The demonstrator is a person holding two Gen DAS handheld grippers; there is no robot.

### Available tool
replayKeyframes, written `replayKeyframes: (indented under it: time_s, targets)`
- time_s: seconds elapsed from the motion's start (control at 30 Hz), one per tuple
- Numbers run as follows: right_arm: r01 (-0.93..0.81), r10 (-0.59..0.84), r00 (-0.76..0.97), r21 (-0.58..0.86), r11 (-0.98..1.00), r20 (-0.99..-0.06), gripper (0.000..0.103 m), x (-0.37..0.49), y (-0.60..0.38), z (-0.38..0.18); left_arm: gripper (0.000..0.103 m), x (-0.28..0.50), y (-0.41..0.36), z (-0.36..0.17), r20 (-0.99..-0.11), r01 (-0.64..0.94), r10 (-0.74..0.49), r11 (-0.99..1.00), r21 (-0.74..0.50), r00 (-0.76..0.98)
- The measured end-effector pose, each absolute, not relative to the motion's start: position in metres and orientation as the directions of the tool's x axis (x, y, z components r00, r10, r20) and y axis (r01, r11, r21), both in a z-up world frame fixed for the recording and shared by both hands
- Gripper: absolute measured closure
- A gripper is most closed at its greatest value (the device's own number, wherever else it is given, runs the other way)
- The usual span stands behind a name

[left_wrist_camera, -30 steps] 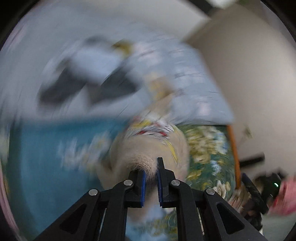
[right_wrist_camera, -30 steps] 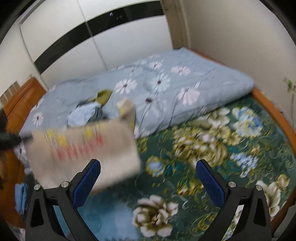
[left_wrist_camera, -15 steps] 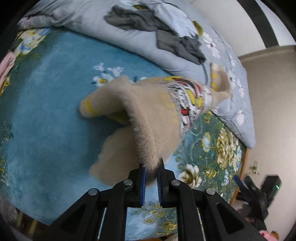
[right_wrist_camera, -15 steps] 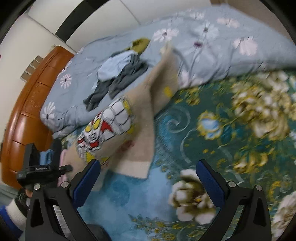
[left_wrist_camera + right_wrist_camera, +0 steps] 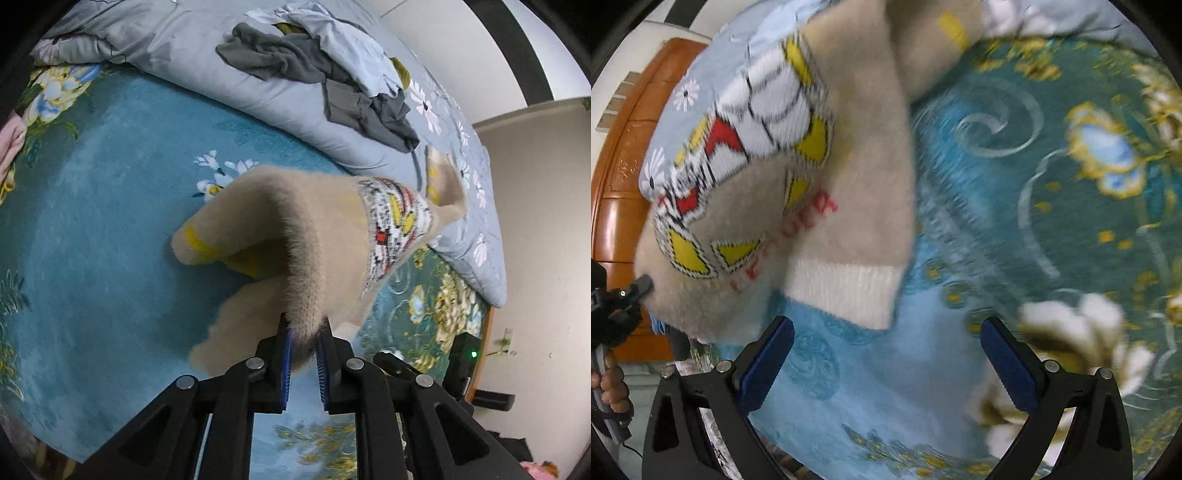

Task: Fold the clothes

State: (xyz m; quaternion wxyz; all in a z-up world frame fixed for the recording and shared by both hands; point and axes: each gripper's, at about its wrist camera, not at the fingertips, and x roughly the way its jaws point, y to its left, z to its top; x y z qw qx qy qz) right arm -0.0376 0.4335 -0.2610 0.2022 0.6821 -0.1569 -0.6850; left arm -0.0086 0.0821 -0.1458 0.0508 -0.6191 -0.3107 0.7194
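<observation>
Pinching the fuzzy beige knit sweater (image 5: 317, 236) by one edge, my left gripper (image 5: 303, 350) held it draped above the teal floral bedspread (image 5: 92, 236) to let it hang out, while my right gripper (image 5: 886, 363) hovered spread wide, nothing in it, near the white ribbed hem (image 5: 846, 295).

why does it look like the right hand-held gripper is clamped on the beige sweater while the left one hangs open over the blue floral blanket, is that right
No, the sides are swapped. The left wrist view shows the left hand-held gripper clamped on the beige sweater. The right wrist view shows the right hand-held gripper open, holding nothing, over the blue floral blanket.
</observation>
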Motion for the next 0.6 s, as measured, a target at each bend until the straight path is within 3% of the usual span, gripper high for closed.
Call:
replayKeyframes:
  time_s: [0.1, 0.23, 0.37, 0.6]
  targets:
    - [0.026, -0.507, 0.017, 0.507, -0.862, -0.862, 0.003, -0.037, 0.422, -0.277, 0.083, -0.014, 0.081, -0.158, -0.869, 0.285, 0.446, -0.822, -0.492, -0.214]
    - [-0.061, -0.525, -0.019, 0.525, -0.849, -0.851, 0.006, -0.039, 0.421, -0.293, 0.063, -0.015, 0.074, -0.171, -0.87, 0.244, 0.45, -0.837, -0.49, -0.202]
    - [-0.152, -0.538, -0.061, 0.541, -0.827, -0.841, 0.019, -0.039, 0.422, -0.306, 0.048, -0.008, 0.074, -0.175, -0.863, 0.188, 0.467, -0.846, -0.499, -0.191]
    - [-0.259, -0.52, -0.145, 0.539, -0.801, -0.842, 0.019, -0.03, 0.426, -0.313, 0.044, 0.006, 0.105, -0.185, -0.914, -0.026, 0.38, -0.925, -0.38, -0.142]
